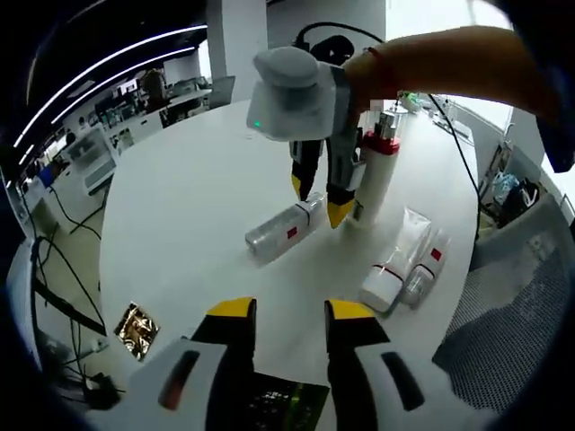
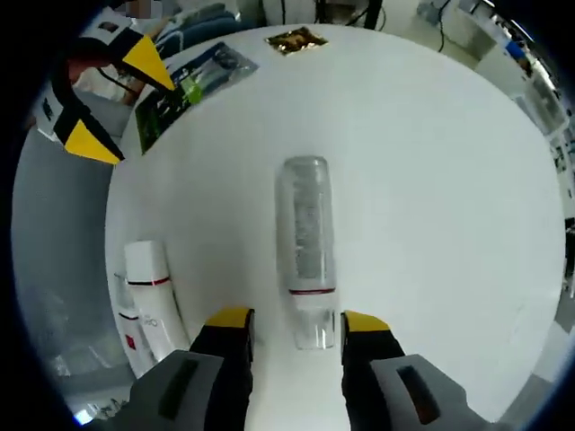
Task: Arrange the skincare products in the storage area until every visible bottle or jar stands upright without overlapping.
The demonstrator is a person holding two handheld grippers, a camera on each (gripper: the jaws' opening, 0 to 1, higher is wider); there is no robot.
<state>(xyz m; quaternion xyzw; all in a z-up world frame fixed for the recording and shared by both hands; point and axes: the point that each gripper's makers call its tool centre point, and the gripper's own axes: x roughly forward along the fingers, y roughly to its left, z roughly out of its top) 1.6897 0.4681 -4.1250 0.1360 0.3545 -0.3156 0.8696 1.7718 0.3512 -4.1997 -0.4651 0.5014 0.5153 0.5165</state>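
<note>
A clear bottle [image 1: 280,232] [image 2: 305,238] lies on its side on the round white table [image 1: 189,189] [image 2: 431,180]. My right gripper [image 2: 296,321] [image 1: 318,199] is open, its yellow-tipped jaws standing either side of the bottle's clear cap end without closing on it. A white bottle with a red band and silver cap [image 1: 377,166] stands upright just behind that gripper. Two white tubes [image 1: 395,268] [image 2: 148,287] lie side by side on the table. My left gripper [image 1: 289,314] [image 2: 117,99] is open and holds nothing, well back from the bottles.
A gold foil packet [image 1: 137,328] [image 2: 295,38] and a dark green packet [image 1: 278,404] [image 2: 189,85] lie near the table edge by my left gripper. A person's arm [image 1: 449,54] holds the right gripper. A mesh chair [image 1: 512,332] stands beside the table.
</note>
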